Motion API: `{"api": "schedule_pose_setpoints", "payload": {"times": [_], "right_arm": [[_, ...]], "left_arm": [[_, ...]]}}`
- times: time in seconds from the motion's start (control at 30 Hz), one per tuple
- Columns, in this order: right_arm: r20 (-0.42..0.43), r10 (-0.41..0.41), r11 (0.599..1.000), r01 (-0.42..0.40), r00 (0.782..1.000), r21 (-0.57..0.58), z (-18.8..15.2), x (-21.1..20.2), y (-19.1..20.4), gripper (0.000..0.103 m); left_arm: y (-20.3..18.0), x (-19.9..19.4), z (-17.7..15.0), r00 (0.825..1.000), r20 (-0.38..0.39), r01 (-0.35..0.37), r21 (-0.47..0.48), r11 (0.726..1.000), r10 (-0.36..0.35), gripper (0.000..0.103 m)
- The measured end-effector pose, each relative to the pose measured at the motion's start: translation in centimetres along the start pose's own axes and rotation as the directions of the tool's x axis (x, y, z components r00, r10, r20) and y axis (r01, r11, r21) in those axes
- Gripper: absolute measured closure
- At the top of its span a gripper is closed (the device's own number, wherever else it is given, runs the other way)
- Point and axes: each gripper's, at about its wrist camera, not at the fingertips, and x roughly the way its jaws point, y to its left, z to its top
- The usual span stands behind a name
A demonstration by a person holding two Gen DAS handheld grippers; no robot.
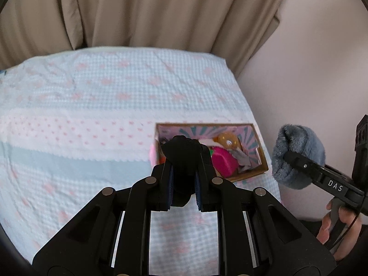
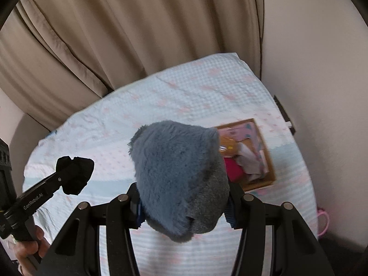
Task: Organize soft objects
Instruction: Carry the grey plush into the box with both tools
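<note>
Bed [image 1: 92,105] w/ cardboard box [image 1: 264,171] on it.

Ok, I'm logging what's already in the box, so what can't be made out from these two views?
- Left wrist view: the black cloth in the left gripper covers the near left part of the box.
- Right wrist view: the grey fuzzy item hides the box's left half; the rest is blurred.

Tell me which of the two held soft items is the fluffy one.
The blue-grey plush piece, clamped in the right gripper, has long fuzzy pile. The black cloth bundle in the left gripper is smaller, dark and smooth.
</note>
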Motion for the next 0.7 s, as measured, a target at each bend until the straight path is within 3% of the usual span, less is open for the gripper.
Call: {"api": "schedule_pose_setpoints", "payload": {"times": [0.3,0.53,0.7], "right_arm": [[-0.115,-0.011,1.0,0.009,0.993,-0.024,0.9,6.3,-6.3,0.054],[-0.182,-0.037,0.998,0.027,0.983,-0.057,1.1,11.2,-9.0,0.054],[-0.203,-0.081,0.991,0.058,0.976,-0.12,0.9,13.8,-10.0,0.053]], "left_arm": [[-4.7,9.1,0.4,0.99,-0.123,-0.067,0.033,0.997,0.071,0.09],[-6.7,17.2,-0.1,0.962,-0.252,-0.093,0.056,0.994,0.104,0.09],[-8.0,20.7,0.1,0.95,-0.29,-0.095,0.076,0.993,0.113,0.09]]}}
